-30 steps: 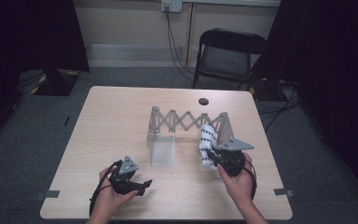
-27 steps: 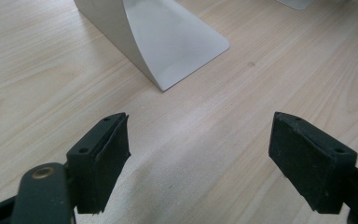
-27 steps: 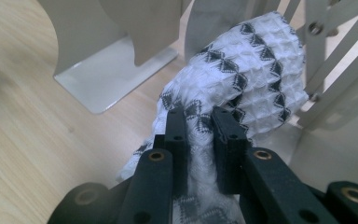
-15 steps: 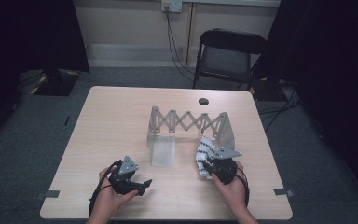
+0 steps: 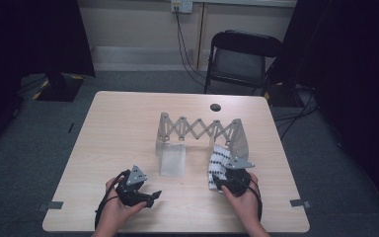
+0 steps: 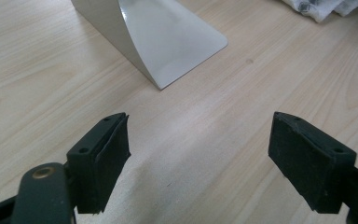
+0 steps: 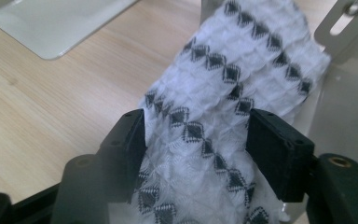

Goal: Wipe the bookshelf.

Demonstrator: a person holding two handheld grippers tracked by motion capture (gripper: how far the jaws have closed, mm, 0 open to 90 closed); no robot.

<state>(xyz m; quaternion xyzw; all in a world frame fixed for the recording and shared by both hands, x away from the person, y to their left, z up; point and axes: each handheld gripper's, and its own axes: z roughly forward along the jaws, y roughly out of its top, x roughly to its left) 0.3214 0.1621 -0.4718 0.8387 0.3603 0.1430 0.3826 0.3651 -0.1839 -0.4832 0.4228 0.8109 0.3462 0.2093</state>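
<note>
One item was in hand: a white waffle-weave cloth [image 7: 223, 93] with rows of black diamond marks. It lay on the table [image 5: 108, 133] at the person's right, draped down from the right foot plate of the folding scissor rack [image 5: 200, 131], with its lower end beside the right gripper [image 5: 222, 183].

Right gripper [image 7: 198, 140]: the jaws had just been opening. The cloth lay between them, but the pads stood at its edges without visibly pinching it; the fabric bulged freely in the gap. This read as a release, not a grip.

Left gripper [image 6: 198, 154]: the jaws stood wide apart over bare tabletop, with nothing between them. The rack's left foot plate [image 6: 168, 42] lay ahead of it, well apart from the pads.

Handling properties, judged from appearance:
- Weight: light; one gripper should lift it.
- Stiffness: none. The cloth was soft and limp, and would sag and fold wherever unsupported.
- Surface: the textured weave should give the pads good friction; slipping appeared unlikely.
- Fragility: low, though the weave could snag on the rack's metal edges.

Recommended hold: pinch a doubled fold or a corner, deep between the pads, rather than a single thin layer. For spreading over the rack, take two corners, one per gripper.
</note>
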